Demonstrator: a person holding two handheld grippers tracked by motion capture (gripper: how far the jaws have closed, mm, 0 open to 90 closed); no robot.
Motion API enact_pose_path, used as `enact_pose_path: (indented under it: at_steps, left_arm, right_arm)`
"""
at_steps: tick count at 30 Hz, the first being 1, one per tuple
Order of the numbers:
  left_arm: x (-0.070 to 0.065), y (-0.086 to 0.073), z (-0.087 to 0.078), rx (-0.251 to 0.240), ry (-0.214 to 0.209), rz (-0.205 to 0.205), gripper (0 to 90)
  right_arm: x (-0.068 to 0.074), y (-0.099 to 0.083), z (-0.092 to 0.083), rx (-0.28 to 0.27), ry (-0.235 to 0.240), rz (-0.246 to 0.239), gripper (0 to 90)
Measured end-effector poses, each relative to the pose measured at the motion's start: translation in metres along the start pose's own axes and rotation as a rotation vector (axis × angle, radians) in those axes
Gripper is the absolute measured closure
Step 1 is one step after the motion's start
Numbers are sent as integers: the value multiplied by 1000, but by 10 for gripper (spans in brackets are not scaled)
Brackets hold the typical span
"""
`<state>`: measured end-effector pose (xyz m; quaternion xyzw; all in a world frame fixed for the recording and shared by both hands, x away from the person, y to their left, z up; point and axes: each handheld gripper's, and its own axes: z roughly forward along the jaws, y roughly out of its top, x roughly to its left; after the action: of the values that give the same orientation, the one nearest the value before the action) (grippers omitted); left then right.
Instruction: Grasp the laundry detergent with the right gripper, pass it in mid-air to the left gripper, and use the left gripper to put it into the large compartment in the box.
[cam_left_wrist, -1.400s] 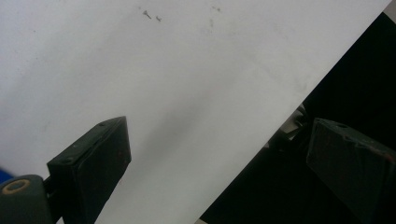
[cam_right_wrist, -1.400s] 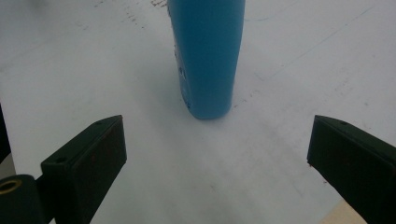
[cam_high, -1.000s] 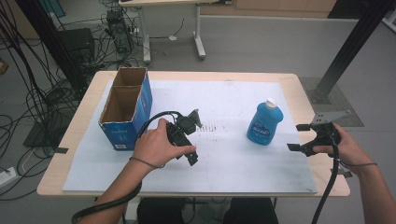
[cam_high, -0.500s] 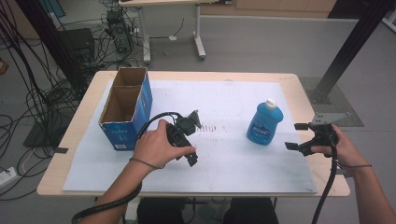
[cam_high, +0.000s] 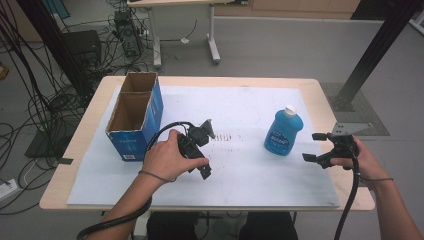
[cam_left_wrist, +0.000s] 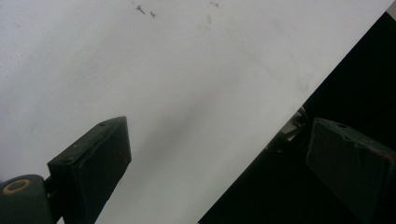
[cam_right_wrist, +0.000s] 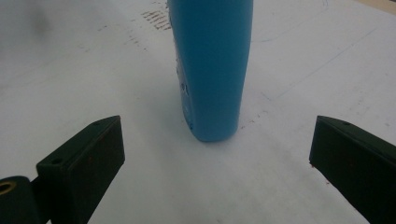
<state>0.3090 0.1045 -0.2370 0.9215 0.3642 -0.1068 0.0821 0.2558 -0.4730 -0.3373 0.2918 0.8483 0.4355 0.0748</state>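
A blue cardboard box (cam_high: 134, 119), open at the top and split into two compartments, stands at the left end of a wooden bench (cam_high: 90, 120) covered by a white sheet (cam_high: 240, 107). Just right of the box, the person's left hand (cam_high: 167, 159) rests on the sheet, wrapped around the left gripper (cam_high: 206, 148), whose cable loops back toward the box. From above its jaws are partly hidden by the hand, but the left gripper view shows them spread wide with nothing between them, over white sheet and the dark drop beyond the bench edge (cam_left_wrist: 327, 84).

Near the middle of the sheet lies a patch of small brownish marks (cam_high: 227, 136).

Further right stands a blue bottle (cam_high: 282, 132) with a white cap (its label too small to read), upright on the sheet and well apart from the box. To its right, near the bench's right edge, the person's right hand (cam_high: 362, 159) holds the right gripper (cam_high: 315, 147), its jaws pointing toward the bottle. They are wide apart and grip nothing. In the right gripper view the bottle (cam_right_wrist: 212, 70) stands ahead of the jaws, roughly centred between them but beyond their tips, touching neither.

Behind the bench, cables trail over the grey floor (cam_high: 280, 47) on the left.
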Motion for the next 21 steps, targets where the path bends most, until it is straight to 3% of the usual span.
enact_pose_path:
  at_steps: [9, 21]
  left_arm:
    - [0, 0, 0, 0, 1, 0, 68]
    - [1, -1, 2, 3, 1, -8, 67]
  right_arm:
    - [2, -10, 6, -51, -6, -8, 28]
    - [0, -14, 10, -68, -7, -16, 27]
